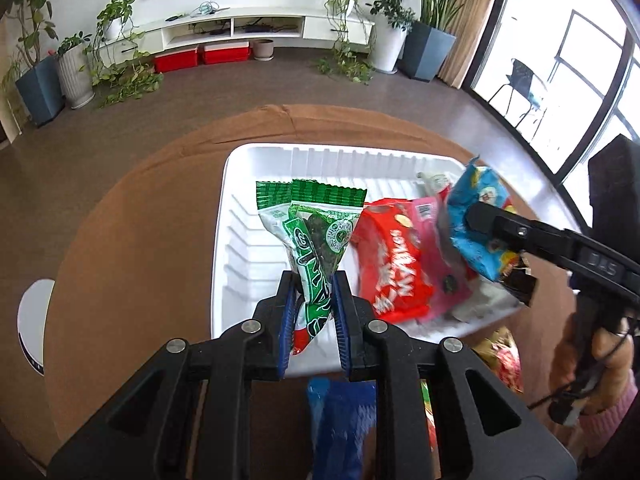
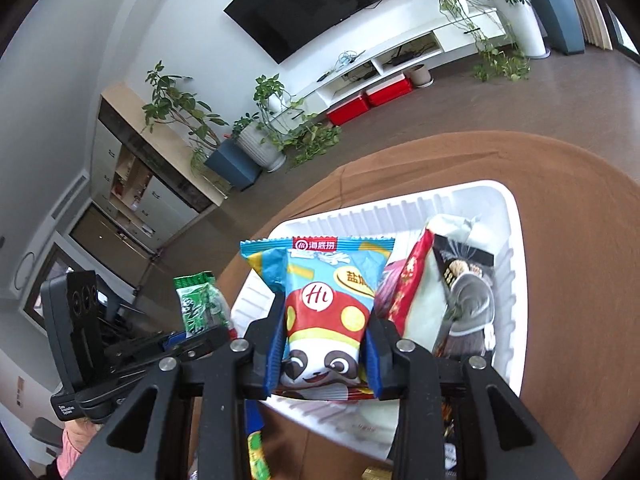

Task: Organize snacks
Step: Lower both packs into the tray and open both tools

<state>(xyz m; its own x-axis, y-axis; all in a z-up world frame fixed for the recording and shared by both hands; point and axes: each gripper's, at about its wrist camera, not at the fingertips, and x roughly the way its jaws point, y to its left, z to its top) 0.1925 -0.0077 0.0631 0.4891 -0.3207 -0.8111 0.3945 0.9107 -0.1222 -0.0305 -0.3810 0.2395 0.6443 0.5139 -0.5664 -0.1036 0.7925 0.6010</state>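
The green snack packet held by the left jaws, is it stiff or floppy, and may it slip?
The green snack packet probably is floppy: its film is crumpled and pinched narrow where the left gripper clamps it. It looks light, since it stands up from that one pinch above the white tray. The glossy film may slip if swung.

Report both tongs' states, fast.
Left tongs: shut on the green-and-white snack packet.
Right tongs: shut on the blue panda snack packet.

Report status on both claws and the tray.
Left claw shut on green packet. Right claw shut on blue panda packet. Both over white tray, already holding snacks.
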